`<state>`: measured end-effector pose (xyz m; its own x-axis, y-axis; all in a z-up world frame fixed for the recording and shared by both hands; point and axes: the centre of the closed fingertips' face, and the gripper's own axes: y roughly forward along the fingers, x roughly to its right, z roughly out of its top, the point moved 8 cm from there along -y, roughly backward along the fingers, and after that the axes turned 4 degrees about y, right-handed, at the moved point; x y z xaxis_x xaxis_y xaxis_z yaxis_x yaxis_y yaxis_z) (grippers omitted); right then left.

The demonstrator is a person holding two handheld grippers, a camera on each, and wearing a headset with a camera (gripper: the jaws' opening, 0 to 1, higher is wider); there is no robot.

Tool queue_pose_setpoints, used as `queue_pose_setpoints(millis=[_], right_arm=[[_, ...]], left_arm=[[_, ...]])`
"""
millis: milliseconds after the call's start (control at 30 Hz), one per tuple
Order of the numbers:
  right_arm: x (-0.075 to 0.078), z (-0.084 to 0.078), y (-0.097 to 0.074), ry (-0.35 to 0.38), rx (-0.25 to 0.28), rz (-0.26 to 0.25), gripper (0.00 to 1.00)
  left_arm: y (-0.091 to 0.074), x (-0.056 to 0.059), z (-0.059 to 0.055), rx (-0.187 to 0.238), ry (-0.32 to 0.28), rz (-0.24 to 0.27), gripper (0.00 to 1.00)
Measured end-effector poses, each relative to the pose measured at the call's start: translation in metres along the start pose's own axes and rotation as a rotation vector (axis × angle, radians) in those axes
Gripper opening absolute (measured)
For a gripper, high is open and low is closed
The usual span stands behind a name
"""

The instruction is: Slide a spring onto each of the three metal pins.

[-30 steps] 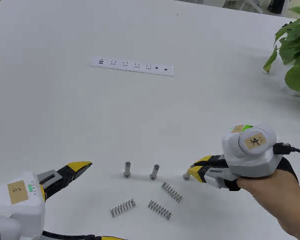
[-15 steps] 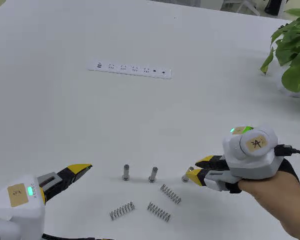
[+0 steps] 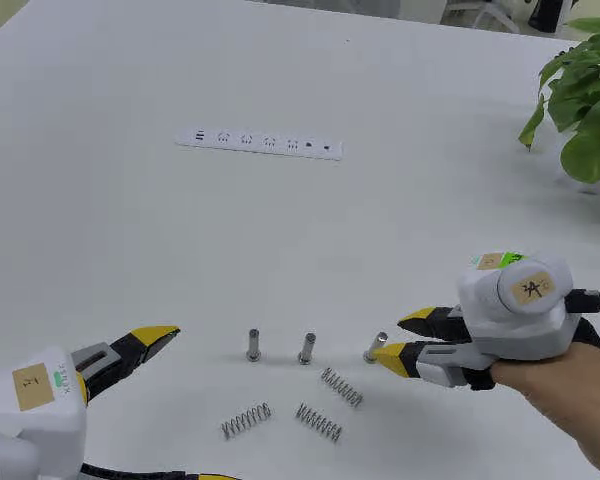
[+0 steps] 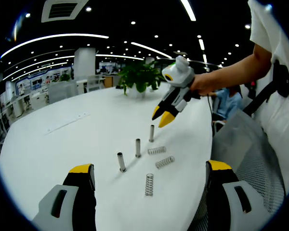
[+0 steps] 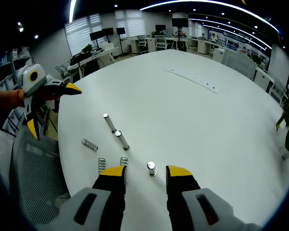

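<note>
The rightmost of 3 upright grey metal pins (image 5: pixel 151 168) stands just ahead, between the tips of the right claw (image 3: pixel 395 337), whose jaws are apart. 3 coiled wire springs (image 3: pixel 319 421) lie flat nearer on the white surface (image 3: pixel 280 230); the left claw (image 4: pixel 149 167), wide apart, is farther off.

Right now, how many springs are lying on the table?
3 springs lying before the pins: left spring, middle spring, right spring. None seems hidden.
</note>
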<state>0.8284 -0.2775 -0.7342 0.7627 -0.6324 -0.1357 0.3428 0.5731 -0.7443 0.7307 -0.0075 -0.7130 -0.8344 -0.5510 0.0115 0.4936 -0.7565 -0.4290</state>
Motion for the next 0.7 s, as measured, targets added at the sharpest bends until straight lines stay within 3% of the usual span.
queue_pose_setpoints(millis=[700], right_arm=[[-0.009,-0.014,-0.02,-0.068,0.068,0.104,0.63]], left_arm=[[-0.004,0.001,0.004,-0.024,0.04,0.009,0.97]])
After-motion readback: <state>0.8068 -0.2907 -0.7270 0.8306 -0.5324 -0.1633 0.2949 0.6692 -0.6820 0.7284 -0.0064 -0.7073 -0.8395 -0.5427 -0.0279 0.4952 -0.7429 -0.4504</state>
